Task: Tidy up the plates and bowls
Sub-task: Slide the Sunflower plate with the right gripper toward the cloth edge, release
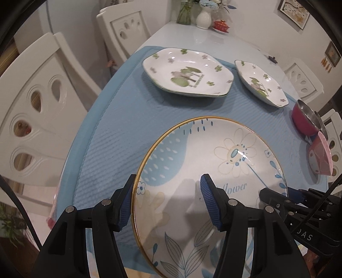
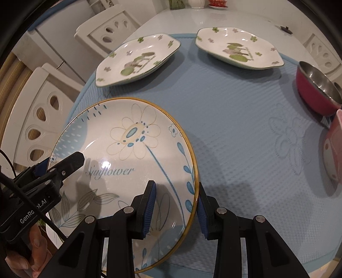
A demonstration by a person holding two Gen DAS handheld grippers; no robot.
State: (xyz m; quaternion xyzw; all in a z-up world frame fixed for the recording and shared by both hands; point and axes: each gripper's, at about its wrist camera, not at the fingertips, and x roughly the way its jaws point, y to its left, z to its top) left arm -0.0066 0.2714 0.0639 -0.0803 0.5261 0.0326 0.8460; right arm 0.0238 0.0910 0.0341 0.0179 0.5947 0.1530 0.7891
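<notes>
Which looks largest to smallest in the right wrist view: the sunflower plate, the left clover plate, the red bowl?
1. sunflower plate, largest, though it is also nearest the camera.
2. left clover plate.
3. red bowl, smallest as seen, but the frame edge cuts it off, so its rank is unsure.

Ahead of my gripper a blue mat (image 1: 128, 119) covers the worktop (image 1: 192, 36); white chairs (image 1: 38, 119) stand left, vases (image 1: 203, 19) at the far end.
</notes>
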